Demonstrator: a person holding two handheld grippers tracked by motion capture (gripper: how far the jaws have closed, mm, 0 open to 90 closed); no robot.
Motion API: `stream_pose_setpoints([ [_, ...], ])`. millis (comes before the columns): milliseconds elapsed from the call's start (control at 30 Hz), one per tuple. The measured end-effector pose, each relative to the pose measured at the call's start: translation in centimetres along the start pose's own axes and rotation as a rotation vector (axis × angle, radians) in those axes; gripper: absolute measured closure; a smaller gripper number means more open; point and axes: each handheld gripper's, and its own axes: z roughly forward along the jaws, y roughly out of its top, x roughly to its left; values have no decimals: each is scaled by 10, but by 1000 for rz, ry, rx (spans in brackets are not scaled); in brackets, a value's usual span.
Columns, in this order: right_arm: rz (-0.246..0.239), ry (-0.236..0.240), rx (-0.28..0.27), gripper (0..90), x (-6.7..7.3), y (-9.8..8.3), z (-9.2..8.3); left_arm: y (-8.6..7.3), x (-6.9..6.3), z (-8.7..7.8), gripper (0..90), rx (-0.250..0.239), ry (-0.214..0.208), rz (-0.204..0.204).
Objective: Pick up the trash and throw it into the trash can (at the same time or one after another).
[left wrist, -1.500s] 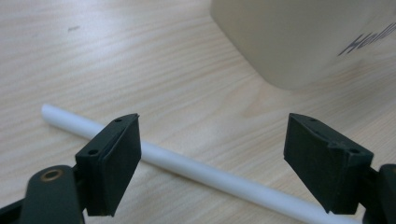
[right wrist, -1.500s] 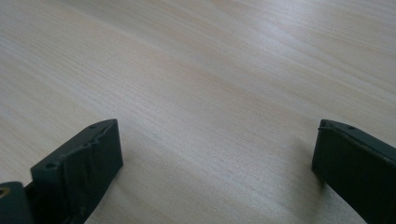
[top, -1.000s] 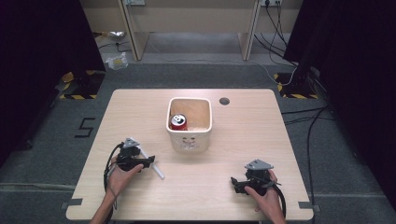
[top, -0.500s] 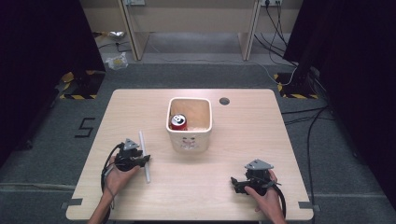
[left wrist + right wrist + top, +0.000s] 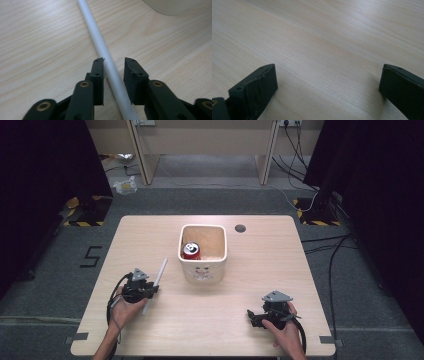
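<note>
The white rod [image 5: 105, 53] is cut off at twelve and six o'clock in the left gripper view. The tub [image 5: 175, 6] is cropped at one o'clock. The red can [image 5: 191, 250] is partly hidden by the tub's wall.

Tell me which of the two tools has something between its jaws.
The left tool: a white rod runs between its narrowly parted jaws. The right tool has wide-open jaws with bare table between them.
</note>
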Motion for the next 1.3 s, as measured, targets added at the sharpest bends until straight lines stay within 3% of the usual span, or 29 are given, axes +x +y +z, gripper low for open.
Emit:
stream_pose_setpoints([
  [100,0,0,0,19,0,0,0,0,0,0,667,1,-2,3],
  [300,-1,0,0,19,0,0,0,3,0,3,780,-6,-20,17],
  [600,0,0,0,19,0,0,0,4,2,3,798,2,-9,43],
  [733,-2,1,1,19,0,0,0,5,5,0,799,-7,-7,33],
  [967,-1,0,-1,19,0,0,0,14,13,-16,799,-56,-2,15],
  [1300,-1,0,0,19,0,0,0,36,22,-43,799,-110,11,26],
])
